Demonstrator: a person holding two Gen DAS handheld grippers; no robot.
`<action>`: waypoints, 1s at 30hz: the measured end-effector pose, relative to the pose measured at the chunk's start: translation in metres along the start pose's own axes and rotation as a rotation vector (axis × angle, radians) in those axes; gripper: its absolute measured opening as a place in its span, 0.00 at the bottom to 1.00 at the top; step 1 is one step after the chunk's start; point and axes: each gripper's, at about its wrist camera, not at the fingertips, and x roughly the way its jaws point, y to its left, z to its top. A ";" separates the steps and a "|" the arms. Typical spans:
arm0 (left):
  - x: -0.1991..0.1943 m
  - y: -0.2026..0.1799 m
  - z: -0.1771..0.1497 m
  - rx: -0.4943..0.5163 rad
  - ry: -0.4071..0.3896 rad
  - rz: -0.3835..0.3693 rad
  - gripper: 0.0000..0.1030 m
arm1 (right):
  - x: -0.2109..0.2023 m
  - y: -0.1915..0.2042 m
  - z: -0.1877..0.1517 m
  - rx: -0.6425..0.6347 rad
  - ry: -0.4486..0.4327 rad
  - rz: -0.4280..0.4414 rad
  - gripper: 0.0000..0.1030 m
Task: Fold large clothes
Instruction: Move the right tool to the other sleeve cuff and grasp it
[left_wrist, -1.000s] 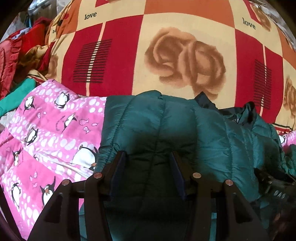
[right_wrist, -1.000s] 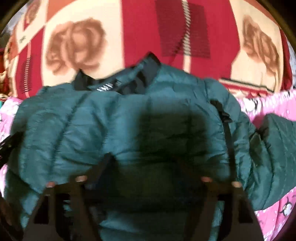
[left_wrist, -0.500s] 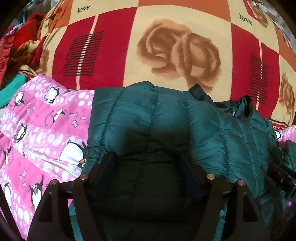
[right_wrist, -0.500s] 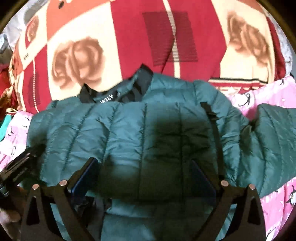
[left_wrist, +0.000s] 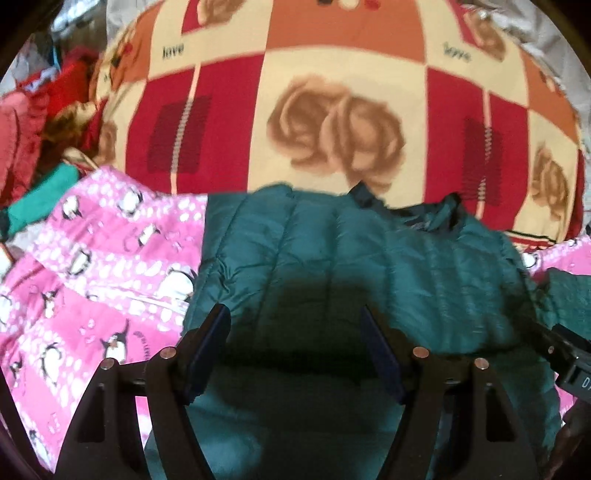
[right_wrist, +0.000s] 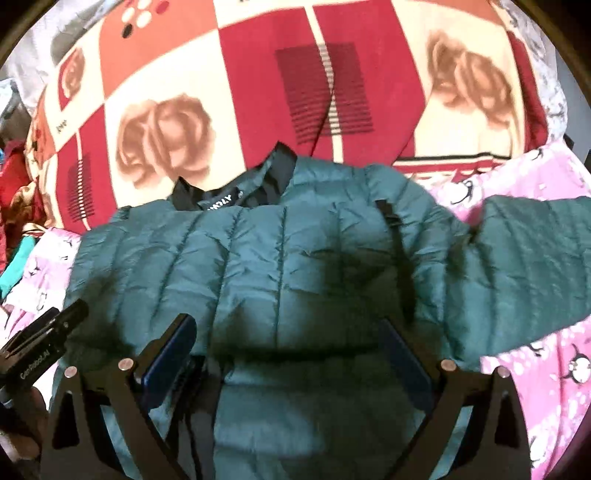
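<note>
Grippers hung spread over a teal quilted puffer jacket (right_wrist: 288, 266) on a bed, neither one pinching cloth. Nearest the left wrist camera, the left gripper (left_wrist: 295, 332) stood with its blue-padded fingers (left_wrist: 207, 343) wide apart above the jacket's lower body, its shadow falling on the quilting directly between them. The right gripper (right_wrist: 291, 343) was held the same way, jaws parted, over the garment's middle. Each tool showed at the edge of the other's view, so the pair hovered side by side above one garment, apparently placed to take hold of its hem or sides.

Just ahead of both grippers the jacket lay flat, front up and seemingly closed, probably spread out that way to ready it for folding. Right of the right gripper one sleeve (right_wrist: 532, 266) stretched outward, unfolded; no fold looked made yet. Beyond the jaws the dark collar (right_wrist: 236, 195) with its label pointed away from the person.

Under the jacket and to either side lay a pink penguin-print cover (left_wrist: 92, 280). Farther on spread a red, cream and orange rose-patterned blanket (left_wrist: 332, 122). Far to the left gripper's left, a heap of red and green clothes (left_wrist: 33, 147) waited.
</note>
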 end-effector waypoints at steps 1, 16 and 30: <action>-0.009 -0.003 -0.001 0.008 -0.017 0.002 0.46 | -0.010 -0.003 -0.003 0.001 -0.009 0.002 0.97; -0.080 -0.036 -0.019 0.048 -0.105 -0.019 0.46 | -0.090 -0.020 -0.030 0.015 -0.087 -0.041 0.97; -0.097 -0.060 -0.027 0.065 -0.117 -0.035 0.46 | -0.108 -0.032 -0.041 0.008 -0.121 -0.066 0.97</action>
